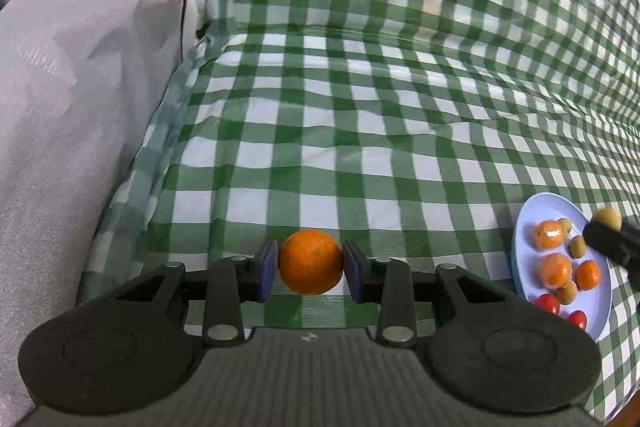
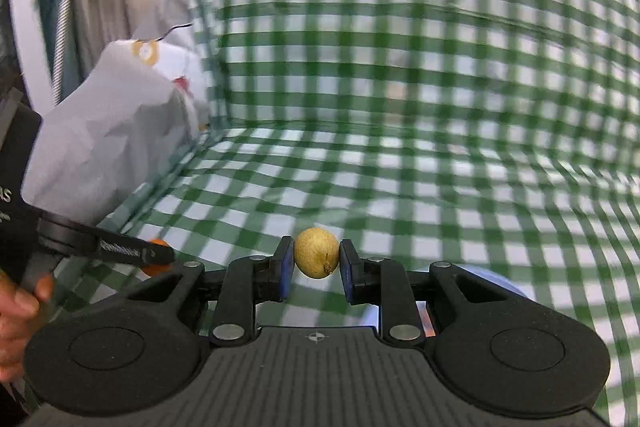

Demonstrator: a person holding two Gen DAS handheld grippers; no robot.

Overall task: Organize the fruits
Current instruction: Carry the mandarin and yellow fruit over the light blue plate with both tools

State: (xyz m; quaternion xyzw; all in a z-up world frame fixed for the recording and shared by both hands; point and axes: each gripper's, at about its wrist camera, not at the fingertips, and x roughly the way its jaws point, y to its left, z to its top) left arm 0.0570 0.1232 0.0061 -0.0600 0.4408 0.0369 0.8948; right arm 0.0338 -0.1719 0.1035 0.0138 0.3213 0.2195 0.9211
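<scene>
Left gripper (image 1: pixel 310 269) clamps an orange (image 1: pixel 311 261) — right gripper (image 2: pixel 316 265) pinches a small yellow-brown fruit (image 2: pixel 316 253).

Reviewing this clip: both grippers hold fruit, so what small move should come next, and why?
Probably carry the orange in the left gripper right toward the blue plate: similar oranges already lie there, while the right gripper holds a yellowish fruit over it.

Green-and-white checked cloth (image 1: pixel 360 131), pale blue plate (image 1: pixel 528 223), bright orange (image 1: pixel 310 262), yellow-brown small fruit (image 2: pixel 317 252), blue gripper pads (image 1: pixel 267 269).
</scene>
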